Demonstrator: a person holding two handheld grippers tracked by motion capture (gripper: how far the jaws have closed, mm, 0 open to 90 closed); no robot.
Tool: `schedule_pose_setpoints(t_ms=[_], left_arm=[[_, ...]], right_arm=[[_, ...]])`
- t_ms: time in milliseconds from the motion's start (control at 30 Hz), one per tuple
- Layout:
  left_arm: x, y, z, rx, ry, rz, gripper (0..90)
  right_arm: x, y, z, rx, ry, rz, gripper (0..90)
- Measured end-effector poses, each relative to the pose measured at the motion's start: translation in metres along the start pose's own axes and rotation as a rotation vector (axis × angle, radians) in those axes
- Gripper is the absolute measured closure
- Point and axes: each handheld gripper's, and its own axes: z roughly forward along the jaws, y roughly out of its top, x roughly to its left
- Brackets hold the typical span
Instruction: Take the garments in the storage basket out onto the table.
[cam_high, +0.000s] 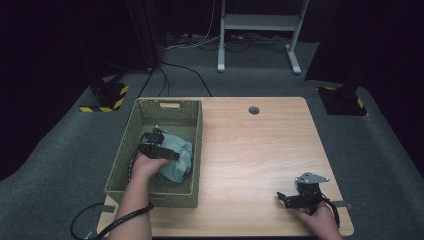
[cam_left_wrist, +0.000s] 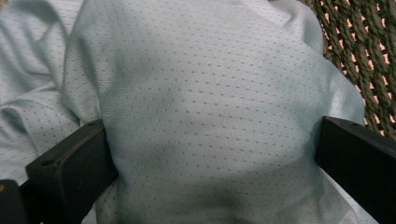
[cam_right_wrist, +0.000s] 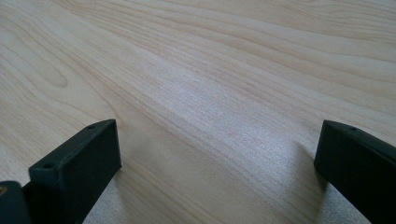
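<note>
Both claws wide open: left gripper (cam_high: 159, 148) straddles pale blue cloth (cam_high: 178, 155) inside green basket (cam_high: 150, 192), table's left; right gripper (cam_high: 295, 198) idle near-right. Pinch a thick fold, avoid wicker.

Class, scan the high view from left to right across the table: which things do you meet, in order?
Woven basket → left gripper → light blue cloth → bare wooden table → right gripper.
</note>
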Motion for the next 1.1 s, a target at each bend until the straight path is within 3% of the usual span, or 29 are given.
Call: schedule_pose_setpoints(t_ms=[167, 533, 833, 1000, 1100], left_arm=[[-0.003, 0.001, 0.005, 0.029, 0.027, -0.005, 0.3], [0.0, 0.0, 0.012, 0.063, 0.041, -0.022, 0.3], [-0.005, -0.001, 0.021, 0.11, 0.11, 0.033, 3.3], [-0.007, 0.0, 0.024, 0.118, 0.125, 0.053, 4.7], [-0.006, -0.001, 0.024, 0.111, 0.108, 0.055, 8.2]], right_arm=[[0.0, 0.0, 0.0, -0.001, 0.001, 0.001, 0.0], [0.0, 0.0, 0.0, -0.002, 0.005, 0.009, 0.0], [0.0, 0.0, 0.0, 0.0, 0.002, 0.002, 0.0], [0.0, 0.0, 0.0, 0.0, 0.0, -0.002, 0.0], [0.0, 0.0, 0.0, 0.0, 0.001, -0.001, 0.0]])
